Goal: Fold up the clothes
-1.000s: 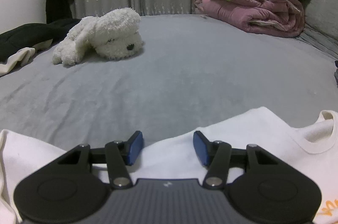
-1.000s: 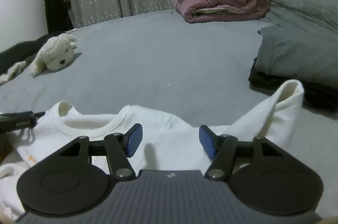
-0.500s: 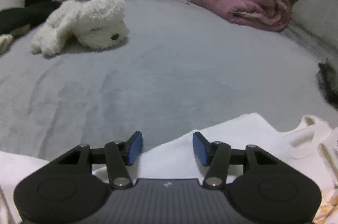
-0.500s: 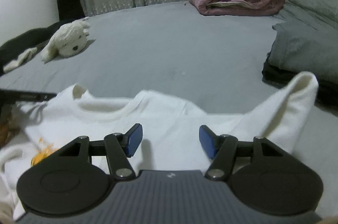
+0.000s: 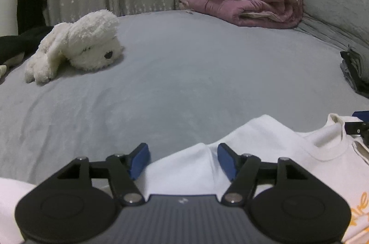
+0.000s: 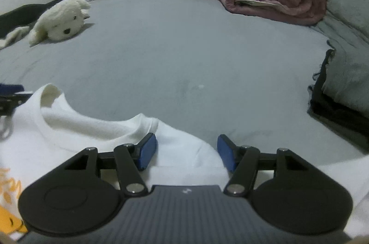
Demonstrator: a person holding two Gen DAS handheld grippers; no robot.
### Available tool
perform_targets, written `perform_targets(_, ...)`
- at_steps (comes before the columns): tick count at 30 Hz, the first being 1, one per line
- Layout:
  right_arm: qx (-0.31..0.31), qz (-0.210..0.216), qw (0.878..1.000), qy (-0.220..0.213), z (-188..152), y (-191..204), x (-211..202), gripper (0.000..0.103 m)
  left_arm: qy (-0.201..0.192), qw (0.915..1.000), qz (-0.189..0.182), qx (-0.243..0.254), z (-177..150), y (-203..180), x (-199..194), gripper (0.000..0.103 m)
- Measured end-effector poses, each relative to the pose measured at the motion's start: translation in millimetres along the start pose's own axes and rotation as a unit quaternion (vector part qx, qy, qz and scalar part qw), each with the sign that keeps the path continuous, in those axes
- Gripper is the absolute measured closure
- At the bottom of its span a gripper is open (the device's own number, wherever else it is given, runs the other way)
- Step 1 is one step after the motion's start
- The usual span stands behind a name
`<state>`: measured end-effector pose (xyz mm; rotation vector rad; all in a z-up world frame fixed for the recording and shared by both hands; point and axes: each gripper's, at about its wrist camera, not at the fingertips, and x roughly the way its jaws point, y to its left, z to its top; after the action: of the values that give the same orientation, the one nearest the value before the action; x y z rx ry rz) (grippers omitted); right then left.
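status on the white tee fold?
Done: the white T-shirt lies on the grey bed, collar toward the bed's middle. In hand: left gripper is opening and right gripper stands open, each with a ridge of shirt fabric between the fingers, unpinched. Left: every fold; no folded edge shows yet.

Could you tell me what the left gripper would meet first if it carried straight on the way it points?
Probably the white shirt lying between its opening fingers, then the grey bedsheet.
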<state>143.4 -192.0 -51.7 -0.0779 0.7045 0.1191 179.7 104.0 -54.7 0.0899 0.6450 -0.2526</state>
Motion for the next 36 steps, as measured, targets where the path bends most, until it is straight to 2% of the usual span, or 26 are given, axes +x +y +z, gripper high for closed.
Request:
perform_targets(1,-0.004,0.002,1.0,0.0,-1.6,0.4,-1.1,0.045,0.001,1.0,-0.003,-0.001,0.3,0.4,-0.8,0.042)
perform_targets(2,-0.014,0.005,1.0,-0.001,-2.6,2.3,-2.9,0.053,0.001,1.0,-0.008,-0.001,0.7,-0.2,-2.2,0.05)
perform_targets(3,-0.024,0.009,1.0,-0.004,-3.9,5.2,-4.8,0.058,0.001,0.9999,-0.013,0.002,1.5,-3.2,-3.2,0.064)
perform_targets(4,-0.033,0.014,0.999,-0.007,-5.0,9.1,-5.7,0.069,0.001,0.9998,-0.017,0.005,2.1,-6.2,-4.2,0.074)
perform_targets(5,-0.042,0.018,0.999,-0.011,-6.1,13.3,-6.2,0.081,0.003,0.9997,-0.021,0.007,2.6,-9.8,-4.9,0.091)
perform_targets(6,-0.052,0.017,0.998,-0.014,-6.3,18.3,-7.3,0.084,0.003,0.9998,-0.016,0.008,3.6,-15.4,-5.7,0.093)
perform_targets(9,-0.078,-0.022,0.996,-0.035,-5.6,30.4,-11.5,0.087,-0.013,0.9994,0.023,0.022,3.6,-28.0,-11.5,0.095)
perform_targets(12,-0.107,-0.068,0.988,-0.091,-2.4,38.1,-20.2,0.089,-0.059,0.9961,0.063,0.019,7.7,-31.6,-23.7,0.095)
perform_targets(16,-0.127,-0.106,0.972,-0.17,9.3,44.6,-28.9,0.089,-0.126,0.985,0.115,0.022,18.6,-34.2,-39.9,0.095)
perform_targets(19,-0.12,-0.11,0.968,-0.192,25.9,43.0,-20.1,0.089,-0.151,0.9753,0.155,0.042,33.5,-35.2,-38.2,0.095)
perform_targets(24,-0.134,-0.113,0.963,-0.205,60.1,47.6,13.2,0.089,-0.14,0.9671,0.208,0.041,59.2,-20.1,-6.0,0.095)
perform_targets(30,-0.184,-0.117,0.953,-0.21,87.6,73.9,52.2,0.089,-0.123,0.951,0.274,0.071,64.9,-6.6,37.5,0.095)
perform_targets(33,-0.204,-0.12,0.952,-0.195,90.3,82.8,74.7,0.089,-0.103,0.9494,0.283,0.088,60.5,-1.7,58.2,0.095)
perform_targets(36,-0.222,-0.124,0.951,-0.176,86.3,84.2,95.1,0.089,-0.067,0.9499,0.282,0.117,58.3,-2.8,77.4,0.095)
